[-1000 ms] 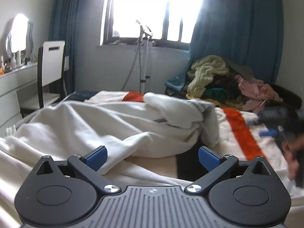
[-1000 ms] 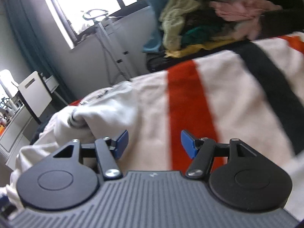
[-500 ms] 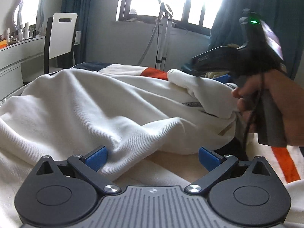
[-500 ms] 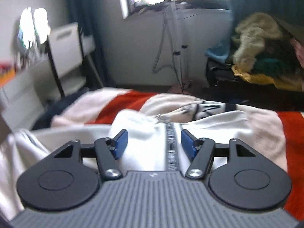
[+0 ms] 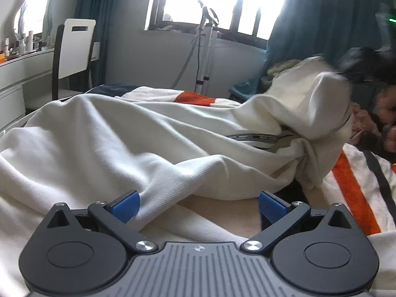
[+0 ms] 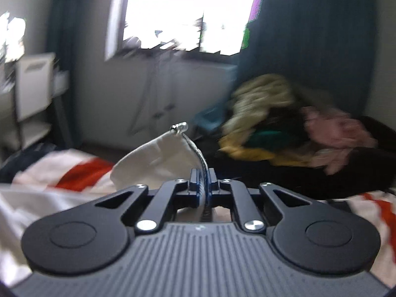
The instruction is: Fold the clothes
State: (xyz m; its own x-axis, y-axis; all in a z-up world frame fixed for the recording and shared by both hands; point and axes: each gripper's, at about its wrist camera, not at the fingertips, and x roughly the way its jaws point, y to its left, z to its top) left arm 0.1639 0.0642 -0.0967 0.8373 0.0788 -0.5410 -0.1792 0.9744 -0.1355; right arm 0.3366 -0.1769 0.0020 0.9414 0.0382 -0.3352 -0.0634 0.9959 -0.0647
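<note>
Between right tongs (image 6: 202, 185), white garment (image 6: 158, 158) pinched.

Your garment (image 5: 138, 133) is cream-white with a dark-and-white striped zipper tape (image 5: 252, 137); silver pull (image 6: 180, 126). The blanket (image 5: 356, 193) under it is off-white with orange and black stripes. You've got blue pads (image 5: 125, 204) on black grippers, teal curtains (image 5: 319, 17), a white chair (image 5: 76, 42), and a yellow, green and pink clothes pile (image 6: 284, 123).
</note>
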